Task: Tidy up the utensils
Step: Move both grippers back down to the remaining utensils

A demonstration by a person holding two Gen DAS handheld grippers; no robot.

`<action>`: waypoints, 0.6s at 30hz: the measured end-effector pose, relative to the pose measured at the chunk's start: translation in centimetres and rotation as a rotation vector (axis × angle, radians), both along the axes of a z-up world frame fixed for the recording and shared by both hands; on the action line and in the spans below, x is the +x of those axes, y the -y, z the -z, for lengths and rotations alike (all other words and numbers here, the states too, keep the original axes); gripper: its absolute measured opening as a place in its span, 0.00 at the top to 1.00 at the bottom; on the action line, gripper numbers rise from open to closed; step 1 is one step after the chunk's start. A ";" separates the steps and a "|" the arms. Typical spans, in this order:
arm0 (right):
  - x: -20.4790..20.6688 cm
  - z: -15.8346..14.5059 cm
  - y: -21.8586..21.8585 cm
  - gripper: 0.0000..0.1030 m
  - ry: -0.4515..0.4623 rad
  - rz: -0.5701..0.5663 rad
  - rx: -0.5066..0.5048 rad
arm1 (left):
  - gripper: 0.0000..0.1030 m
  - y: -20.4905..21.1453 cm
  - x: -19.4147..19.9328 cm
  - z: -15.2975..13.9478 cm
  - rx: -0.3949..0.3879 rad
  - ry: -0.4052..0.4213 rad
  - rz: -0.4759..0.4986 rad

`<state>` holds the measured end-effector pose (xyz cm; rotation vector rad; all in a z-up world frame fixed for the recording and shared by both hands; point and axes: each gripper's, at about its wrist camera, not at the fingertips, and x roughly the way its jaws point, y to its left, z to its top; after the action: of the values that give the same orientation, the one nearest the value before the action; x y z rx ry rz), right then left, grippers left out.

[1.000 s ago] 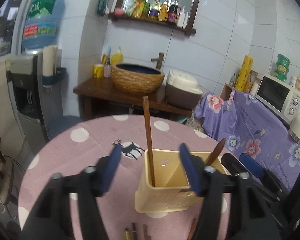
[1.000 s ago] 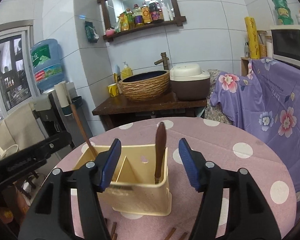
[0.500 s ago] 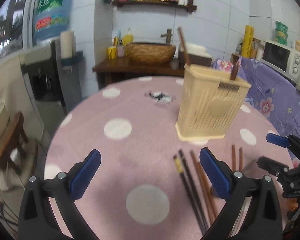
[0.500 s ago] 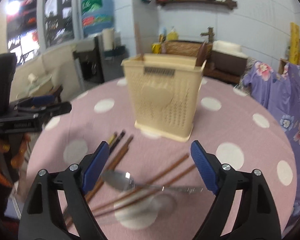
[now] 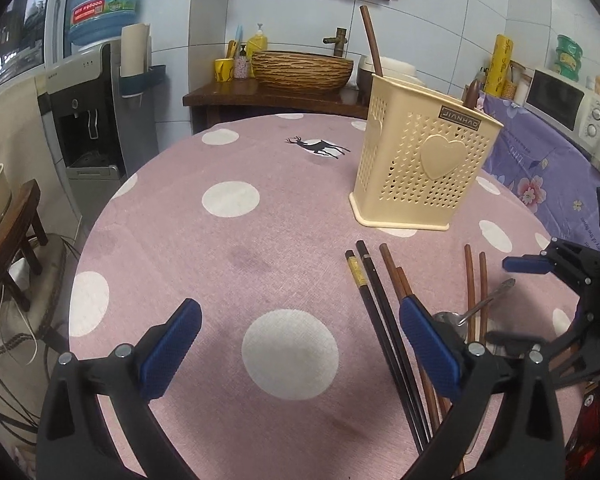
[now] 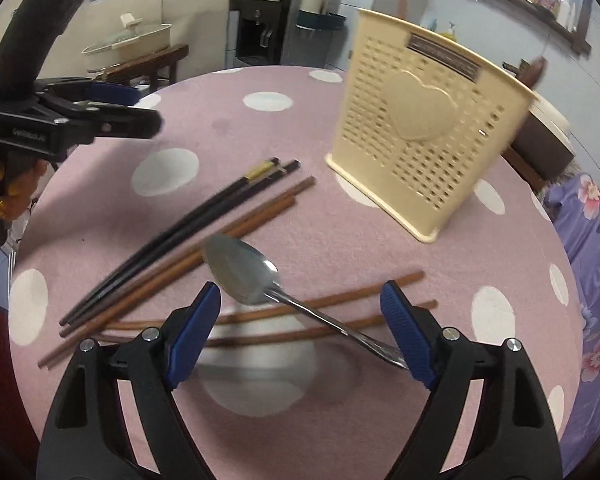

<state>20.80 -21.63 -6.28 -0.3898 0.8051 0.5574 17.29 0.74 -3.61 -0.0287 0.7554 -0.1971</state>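
I am hovering my right hand-held gripper (image 6: 300, 326), spread wide, over the slick, stiff spoon (image 6: 242, 270); I am judging its thin handle the best hold.

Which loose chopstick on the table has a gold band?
One of the two black chopsticks, the outermost of the group; the gold band sits near its far end. The other chopsticks lack one.

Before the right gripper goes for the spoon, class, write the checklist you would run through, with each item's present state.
1. Right gripper open: ok.
2. Left gripper open, holding nothing: ok.
3. Spoon between the right fingers: ok; handle runs toward the right finger.
4. Spoon free of chopsticks: not ok, it lies across two brown ones.
5. Holder upright on the table: ok.
6. Free slot in holder: cannot tell.
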 end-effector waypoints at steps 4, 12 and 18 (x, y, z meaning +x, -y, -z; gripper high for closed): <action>0.6 0.2 3.3 0.24 -0.032 0.067 0.018 | 0.05 0.4 0.0 0.1 -0.016 -0.004 0.014; 2.1 1.2 5.9 0.27 -0.106 0.097 0.093 | 0.05 1.6 -0.2 -0.1 -0.014 0.005 0.042; 3.3 1.5 5.2 0.27 -0.194 0.025 0.130 | 0.05 1.9 -0.1 0.0 -0.014 -0.001 0.046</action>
<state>24.06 -26.83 -7.81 -0.2075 0.9534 0.6270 17.20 -1.12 -3.56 -0.0245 0.7565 -0.2461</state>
